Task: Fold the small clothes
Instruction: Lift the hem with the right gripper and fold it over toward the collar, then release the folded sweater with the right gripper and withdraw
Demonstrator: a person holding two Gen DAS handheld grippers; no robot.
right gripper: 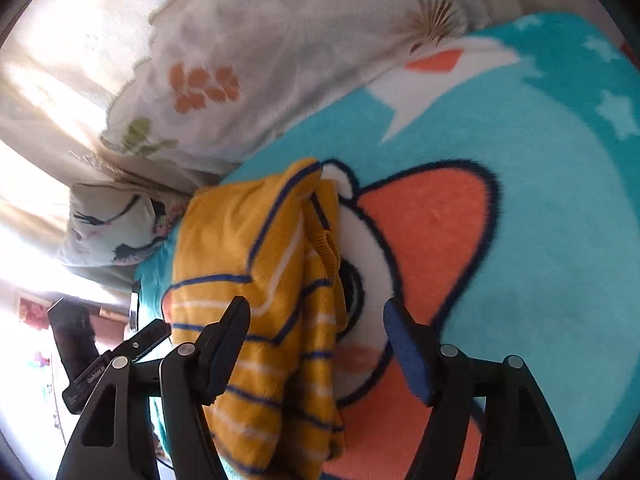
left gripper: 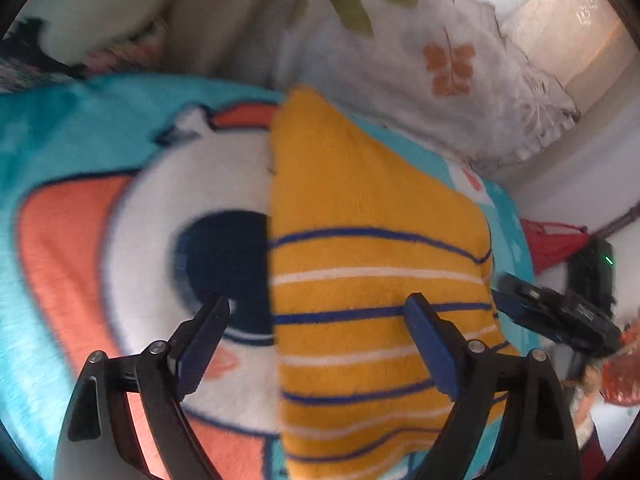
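Left wrist view, from left to right: the teal blanket [left gripper: 60,128] with its orange, white and navy cartoon print fills the left side. The left gripper [left gripper: 316,310] hangs above it with its jaws spread wide and nothing between them; its left finger sits over the navy spot of the print, its right finger over the yellow sweater [left gripper: 360,240]. The sweater, yellow knit with blue and white stripes, lies folded on the blanket with a straight folded edge running down the middle of the view. Behind it rests a white floral pillow [left gripper: 420,60]. At the far right edge, the right gripper [left gripper: 560,312] shows just beside the sweater's right border; its state cannot be read from here.

In the right wrist view, the left gripper [right gripper: 116,356] appears at the lower left as a dark bar near the sweater's edge. The yellow sweater [right gripper: 240,248] lies bunched in layers, with the floral pillow [right gripper: 248,40] above it. The right gripper [right gripper: 316,314] points along the blanket [right gripper: 560,200], released and wide, its left finger over the sweater and its right finger over the orange print, gripping nothing.
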